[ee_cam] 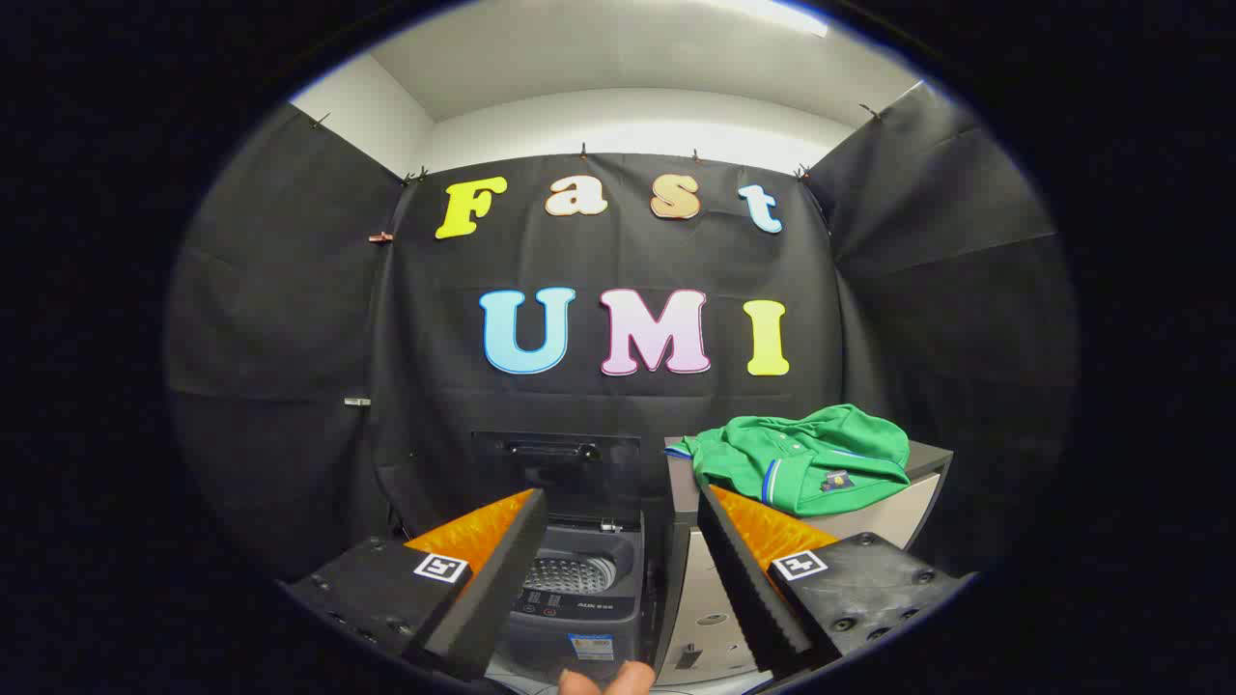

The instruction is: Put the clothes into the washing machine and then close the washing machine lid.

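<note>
Well apart, claw [618,541] fingers, empty

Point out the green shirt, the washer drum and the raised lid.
green shirt [806,458]: gripper view, on its folded body, atop the cabinet.
washer drum [570,574]: gripper view, on the perforated inner wall.
raised lid [555,463]: gripper view, on its dark panel below the handle.
gripper [618,550]: gripper view, fingers open, holding nothing.

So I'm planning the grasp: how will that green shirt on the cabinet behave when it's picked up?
The green shirt lies crumpled in soft folds on the cabinet, so it will probably go limp and hang. It looks light. The open gripper is short of it; trailing fabric could catch the washing machine rim.
</note>
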A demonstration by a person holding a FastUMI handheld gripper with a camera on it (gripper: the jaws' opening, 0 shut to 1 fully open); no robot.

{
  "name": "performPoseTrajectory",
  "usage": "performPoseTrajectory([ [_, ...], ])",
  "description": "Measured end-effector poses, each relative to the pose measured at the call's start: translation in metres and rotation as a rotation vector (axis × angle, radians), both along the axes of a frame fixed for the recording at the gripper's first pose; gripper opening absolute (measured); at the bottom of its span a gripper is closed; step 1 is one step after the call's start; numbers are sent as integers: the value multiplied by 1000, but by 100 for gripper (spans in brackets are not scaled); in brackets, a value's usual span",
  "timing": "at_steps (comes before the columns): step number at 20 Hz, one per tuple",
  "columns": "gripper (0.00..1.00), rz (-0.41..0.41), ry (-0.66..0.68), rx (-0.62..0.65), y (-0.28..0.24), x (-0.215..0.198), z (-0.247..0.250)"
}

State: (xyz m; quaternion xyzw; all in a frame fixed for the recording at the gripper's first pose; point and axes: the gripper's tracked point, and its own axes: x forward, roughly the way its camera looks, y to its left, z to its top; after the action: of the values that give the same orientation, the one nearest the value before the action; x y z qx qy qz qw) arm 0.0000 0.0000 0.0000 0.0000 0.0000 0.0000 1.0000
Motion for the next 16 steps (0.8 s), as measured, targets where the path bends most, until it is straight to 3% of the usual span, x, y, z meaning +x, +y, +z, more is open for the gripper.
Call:
performPoseTrajectory([
  [16, 98, 10, 0, 1, 1, 2, 1],
])
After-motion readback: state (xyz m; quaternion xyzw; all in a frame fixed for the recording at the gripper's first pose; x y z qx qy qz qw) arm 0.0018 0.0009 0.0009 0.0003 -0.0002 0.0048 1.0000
